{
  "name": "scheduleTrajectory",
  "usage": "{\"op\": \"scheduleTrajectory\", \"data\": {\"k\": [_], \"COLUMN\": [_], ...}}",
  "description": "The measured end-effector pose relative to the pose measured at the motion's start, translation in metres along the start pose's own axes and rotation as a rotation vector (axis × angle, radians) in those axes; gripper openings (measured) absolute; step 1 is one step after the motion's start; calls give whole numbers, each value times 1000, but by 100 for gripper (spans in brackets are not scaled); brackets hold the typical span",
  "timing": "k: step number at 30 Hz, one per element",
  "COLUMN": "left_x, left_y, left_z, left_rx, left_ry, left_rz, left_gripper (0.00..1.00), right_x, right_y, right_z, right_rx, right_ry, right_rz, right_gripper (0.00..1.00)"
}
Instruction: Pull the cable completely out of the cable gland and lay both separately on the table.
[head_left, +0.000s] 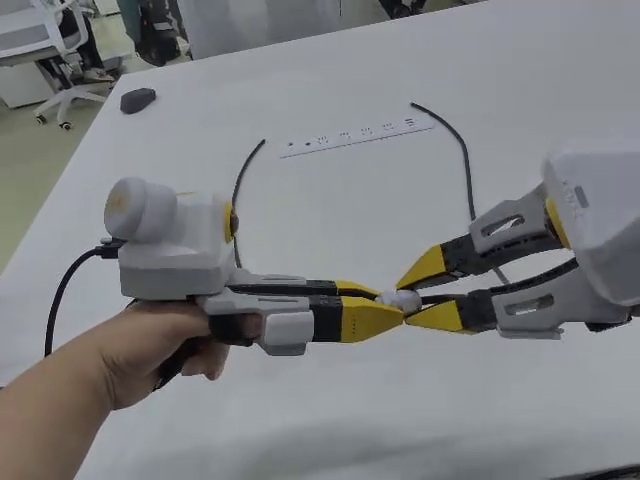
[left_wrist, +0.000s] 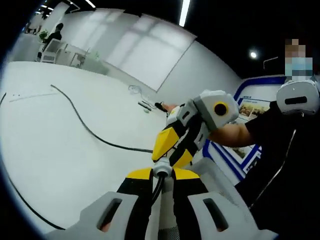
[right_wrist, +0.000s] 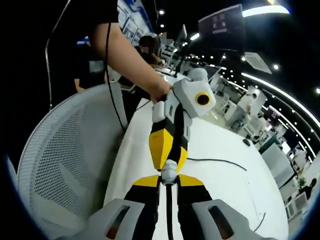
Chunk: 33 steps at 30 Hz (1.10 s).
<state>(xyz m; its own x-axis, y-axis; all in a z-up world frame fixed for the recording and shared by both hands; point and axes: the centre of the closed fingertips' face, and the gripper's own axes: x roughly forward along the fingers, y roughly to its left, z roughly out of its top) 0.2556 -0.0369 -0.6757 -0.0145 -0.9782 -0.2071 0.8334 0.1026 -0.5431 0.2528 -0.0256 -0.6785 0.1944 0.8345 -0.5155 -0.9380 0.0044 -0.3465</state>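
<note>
The small white cable gland (head_left: 398, 298) is held above the table (head_left: 330, 420) where the two grippers meet tip to tip, so its axis runs along both tools. The right gripper (right_wrist: 170, 181) appears clamped on the gland. The left gripper (left_wrist: 162, 176) is closed on the black cable (head_left: 467, 170) just beside it, and the cable is not yet pulled out.

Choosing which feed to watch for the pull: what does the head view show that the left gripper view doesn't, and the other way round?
Head view adds the hand holding the left gripper and a dark object far back on the table. Left gripper view adds the person's white headset and ceiling lights. Both share the right gripper meeting the left at the white cable gland, plus black cable on the table.
</note>
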Motion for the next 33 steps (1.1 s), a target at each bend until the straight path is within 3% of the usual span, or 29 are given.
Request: {"op": "scheduleTrajectory", "data": {"k": [2, 4, 7, 9, 13, 18, 21, 27, 28, 30, 32, 33], "left_x": [1, 0, 1, 1, 1, 0, 0, 0, 0, 1, 2, 2], "left_y": [-1, -3, -3, -3, -6, -4, -4, 1, 1, 3, 3, 3], "left_z": [1, 5, 3, 3, 3, 6, 5, 5, 4, 3, 2, 2], "left_rx": [37, 84, 143, 185, 230, 248, 255, 219, 222, 231, 243, 243], "left_ry": [-1, -17, 5, 6, 13, 5, 11, 3, 4, 9, 12, 12], "left_rz": [6, 3, 15, 22, 19, 29, 25, 34, 34, 37, 42, 42], "left_gripper": [14, 14, 14, 14, 14, 14, 14, 14, 14, 14, 14, 14], "right_x": [-2, -6, -11, -10, -7, -7, -7, -6, -5, -4, -4, -5], "right_y": [-3, -5, -6, -11, -10, -8, -6, -5, -3, -1, 3, 5], "right_z": [-2, 2, 6, 5, 1, 1, 1, 2, 1, 0, -12, -15], "right_rx": [93, 100, 365, 443, 595, 617, 584, 159, 139, 175, 326, 326], "right_ry": [-9, -43, -110, -146, -194, -200, -186, -116, -106, -104, -42, -43], "right_rz": [5, 3, 78, 84, 144, 172, 178, 55, 49, 51, 81, 97], "right_gripper": [7, 8, 13, 16, 15, 9, 8, 8, 8, 8, 11, 13]}}
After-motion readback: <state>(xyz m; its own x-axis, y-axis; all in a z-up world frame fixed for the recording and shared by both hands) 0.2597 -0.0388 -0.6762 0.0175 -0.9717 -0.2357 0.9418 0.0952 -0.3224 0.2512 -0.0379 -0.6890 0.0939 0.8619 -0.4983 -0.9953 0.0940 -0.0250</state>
